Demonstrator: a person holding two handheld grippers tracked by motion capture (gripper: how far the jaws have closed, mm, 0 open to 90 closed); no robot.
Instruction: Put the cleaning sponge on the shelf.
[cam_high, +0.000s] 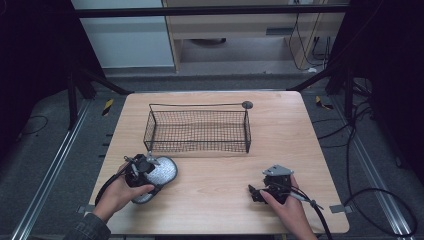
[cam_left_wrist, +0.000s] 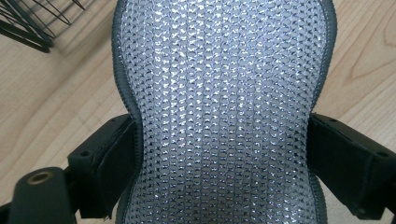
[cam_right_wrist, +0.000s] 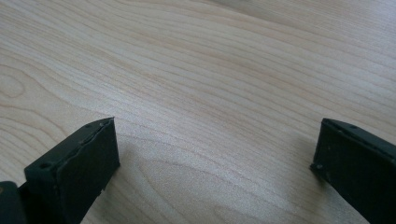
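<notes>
The silver mesh scrubber (cam_left_wrist: 224, 116) is pinched at its narrow waist by the left gripper (cam_high: 141, 170) near the table's (cam_high: 280, 145) front left corner, just before the wire basket (cam_high: 198, 131). The right gripper (cam_high: 260, 192) is held spread and empty near the front right edge. A slip could be caused by the pad's soft, springy waist, or a snag by the basket's rim.

overhead view facing forward, two close table-level views, shared table (cam_high: 220, 170)
</notes>
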